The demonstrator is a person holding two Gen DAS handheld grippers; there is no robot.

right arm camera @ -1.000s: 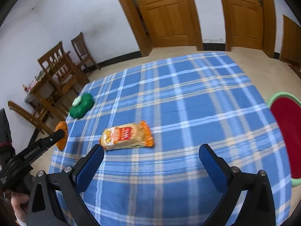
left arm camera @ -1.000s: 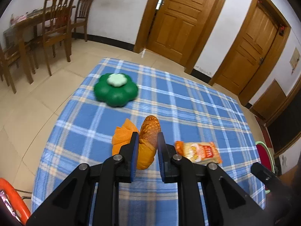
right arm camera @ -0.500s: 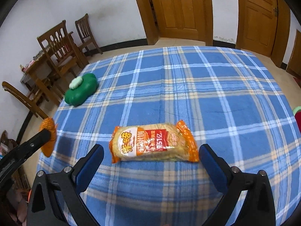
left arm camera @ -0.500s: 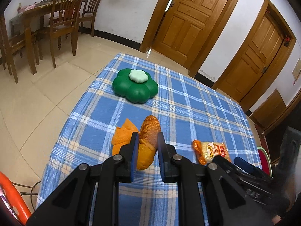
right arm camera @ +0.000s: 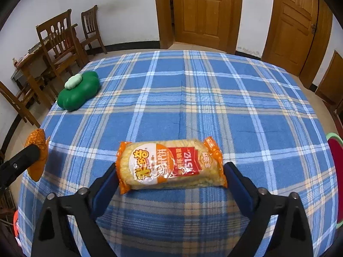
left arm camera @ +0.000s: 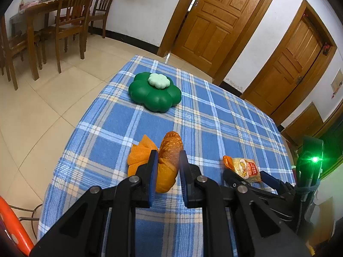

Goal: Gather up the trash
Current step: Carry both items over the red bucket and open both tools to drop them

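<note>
Trash on the blue checked tablecloth (right arm camera: 214, 98) is what I collect, and one piece is already in my left gripper (left arm camera: 168, 167): its two fingers are pressed onto an orange crumpled wrapper (left arm camera: 168, 160), which I hold above the near left part of the cloth. This grip looks the same as a second ago. The change is on the other side. My right gripper (right arm camera: 170, 177) has come forward and down to the orange noodle packet (right arm camera: 169, 166), which a second ago lay well ahead of it. Now the packet lies flat on the cloth between the two spread blue fingers (right arm camera: 107, 184), with the left finger just beside its left end and the right finger just beside its right end. The fingers are wide apart and, I think, they do not press the packet yet. For the task, this means that the approach is finished and the next step is to close on the packet. The plastic film looks slippery, so it may slide out when I squeeze the ends. A green flower-shaped container (right arm camera: 78, 90) stands at the far left, well apart.
</note>
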